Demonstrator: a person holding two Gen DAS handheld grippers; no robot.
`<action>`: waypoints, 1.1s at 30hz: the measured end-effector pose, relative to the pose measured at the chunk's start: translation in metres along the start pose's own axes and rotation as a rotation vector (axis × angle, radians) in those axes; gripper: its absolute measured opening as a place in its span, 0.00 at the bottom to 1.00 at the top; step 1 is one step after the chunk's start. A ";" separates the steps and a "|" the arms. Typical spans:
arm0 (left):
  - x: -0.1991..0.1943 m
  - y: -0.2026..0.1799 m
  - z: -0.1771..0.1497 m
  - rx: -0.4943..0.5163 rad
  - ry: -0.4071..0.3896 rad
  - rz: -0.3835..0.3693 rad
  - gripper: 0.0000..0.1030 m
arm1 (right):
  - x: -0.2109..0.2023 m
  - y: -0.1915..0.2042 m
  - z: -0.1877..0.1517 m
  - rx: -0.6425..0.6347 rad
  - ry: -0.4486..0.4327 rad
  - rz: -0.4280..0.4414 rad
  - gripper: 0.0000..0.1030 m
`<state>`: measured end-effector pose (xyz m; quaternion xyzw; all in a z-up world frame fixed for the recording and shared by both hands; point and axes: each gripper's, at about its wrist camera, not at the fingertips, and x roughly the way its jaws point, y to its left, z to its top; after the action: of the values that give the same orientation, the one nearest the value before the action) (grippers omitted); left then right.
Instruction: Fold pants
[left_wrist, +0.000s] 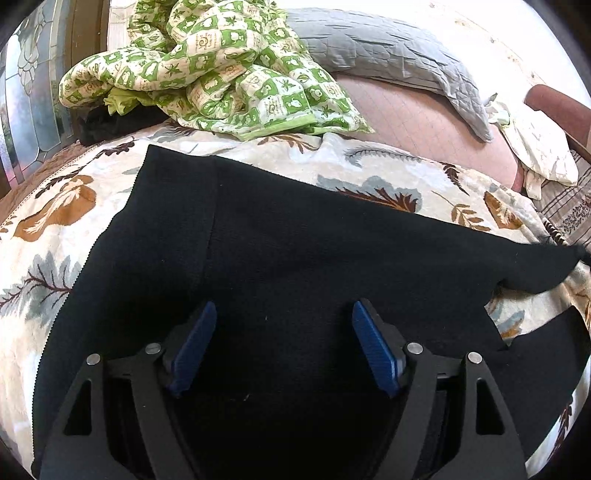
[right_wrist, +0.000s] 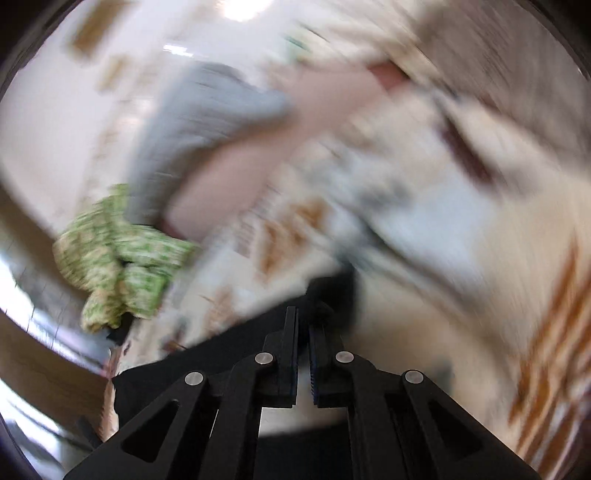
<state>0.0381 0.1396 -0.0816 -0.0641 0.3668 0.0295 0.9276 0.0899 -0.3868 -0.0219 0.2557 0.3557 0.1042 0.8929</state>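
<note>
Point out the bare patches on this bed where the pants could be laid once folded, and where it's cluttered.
Free: the leaf-print blanket left of the black pants, and the pink sheet between the grey quilt and the blanket. Crowded: the far left corner under the green checked quilt, and the right edge by the crumpled white cloth.

Black pants (left_wrist: 295, 251) on a cream leaf-patterned bedspread (left_wrist: 55, 229); green-and-cream checked quilt (left_wrist: 221, 70) at 11 o'clock; grey pillow (left_wrist: 388, 55).

place: home bedroom | cues: bed's leaf-print blanket (left_wrist: 92, 206), grey pillow (left_wrist: 388, 55)
</note>
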 end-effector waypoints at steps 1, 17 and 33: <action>0.000 0.000 0.000 0.000 0.000 0.000 0.74 | -0.001 0.009 0.002 -0.054 -0.020 -0.025 0.03; 0.003 -0.001 0.000 0.004 0.013 -0.015 0.82 | 0.004 0.028 -0.020 -0.315 -0.001 -0.297 0.20; 0.014 -0.007 0.011 0.038 0.149 -0.068 1.00 | 0.067 0.044 -0.067 -0.503 0.300 -0.227 0.92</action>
<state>0.0562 0.1344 -0.0827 -0.0608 0.4331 -0.0137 0.8992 0.0921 -0.2996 -0.0788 -0.0329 0.4727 0.1249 0.8717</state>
